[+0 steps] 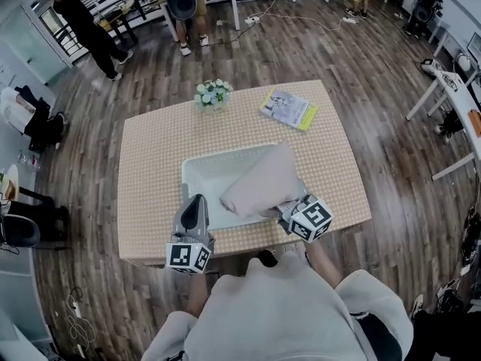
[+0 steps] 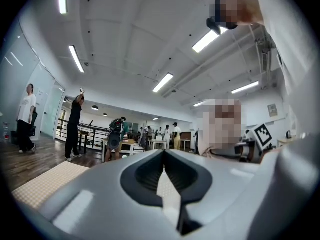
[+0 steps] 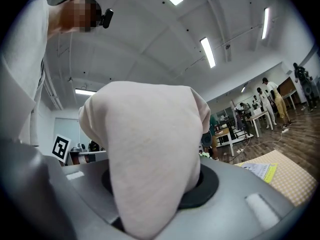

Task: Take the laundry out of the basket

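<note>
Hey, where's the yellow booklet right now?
In the head view, the yellow booklet lies far right on the table, right of the flowers, beyond the basket.

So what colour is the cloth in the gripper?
The cloth is a plain pale pinkish beige, with no pattern. It shows best in the right gripper view.

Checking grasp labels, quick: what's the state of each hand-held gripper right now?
Left hand-held gripper: closed, nothing between the jaws.
Right hand-held gripper: closed on the beige garment.
</note>
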